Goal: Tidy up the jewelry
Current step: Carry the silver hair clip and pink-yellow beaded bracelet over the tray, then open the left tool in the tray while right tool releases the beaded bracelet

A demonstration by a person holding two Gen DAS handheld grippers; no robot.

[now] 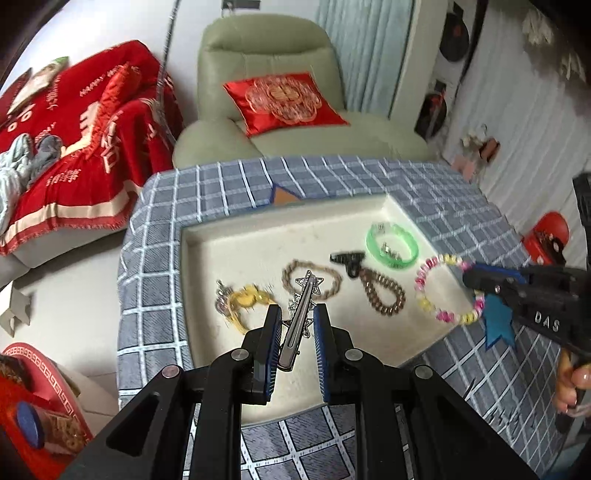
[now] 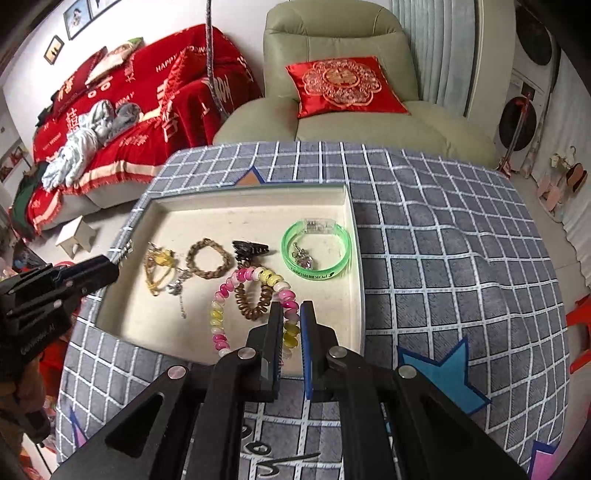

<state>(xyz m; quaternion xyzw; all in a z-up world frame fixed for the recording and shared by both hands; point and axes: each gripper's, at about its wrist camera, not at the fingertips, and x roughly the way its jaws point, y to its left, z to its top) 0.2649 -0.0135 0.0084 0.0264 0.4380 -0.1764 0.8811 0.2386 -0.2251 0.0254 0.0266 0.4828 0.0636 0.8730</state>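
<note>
A cream tray lies on the checked tablecloth and holds jewelry. My left gripper is shut on a silver star hair clip above the tray's near side; in the right wrist view the left gripper sits at the tray's left edge. My right gripper is shut on a pink and yellow bead bracelet, hanging over the tray's near right part. In the tray lie a green bangle, a braided bracelet, a brown coil tie, a black claw clip and a yellow piece.
The table wears a blue-grey checked cloth with a blue star patch. Behind it stand a green armchair with a red cushion and a red-covered sofa. A person's hand grips the right tool's handle.
</note>
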